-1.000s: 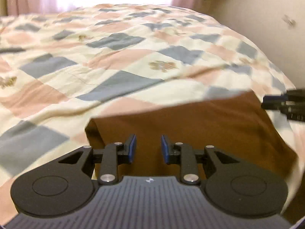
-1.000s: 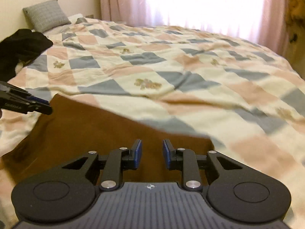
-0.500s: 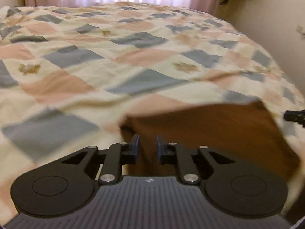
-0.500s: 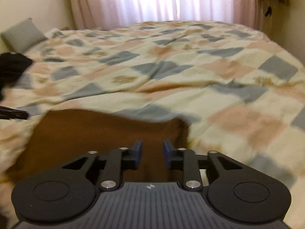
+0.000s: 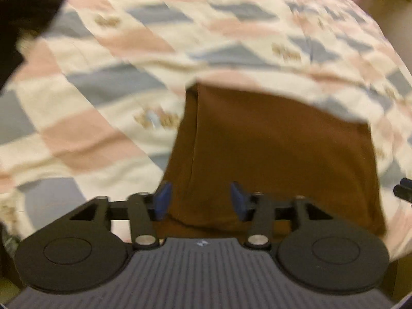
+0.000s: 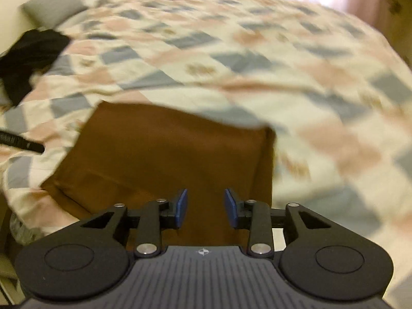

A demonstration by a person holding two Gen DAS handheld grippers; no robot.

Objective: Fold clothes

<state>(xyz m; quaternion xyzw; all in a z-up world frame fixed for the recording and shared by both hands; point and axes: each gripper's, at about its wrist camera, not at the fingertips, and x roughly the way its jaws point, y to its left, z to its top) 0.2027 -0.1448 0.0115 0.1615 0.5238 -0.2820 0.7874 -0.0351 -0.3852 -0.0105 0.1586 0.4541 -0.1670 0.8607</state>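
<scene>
Garment (image 5: 278, 154), brown and folded to a rough rectangle, lay flat on the quilt (image 5: 128, 82) just ahead of and below both grippers. Left gripper (image 5: 199, 200) was opening, nothing pressed between its pads; right gripper (image 6: 205, 207) was likewise opening over the near edge, gripping nothing. The cloth appeared soft, light and limp, likely to sag; corners or a folded edge would suit a pinch. A black garment (image 6: 28, 51) lay far to the left.
</scene>
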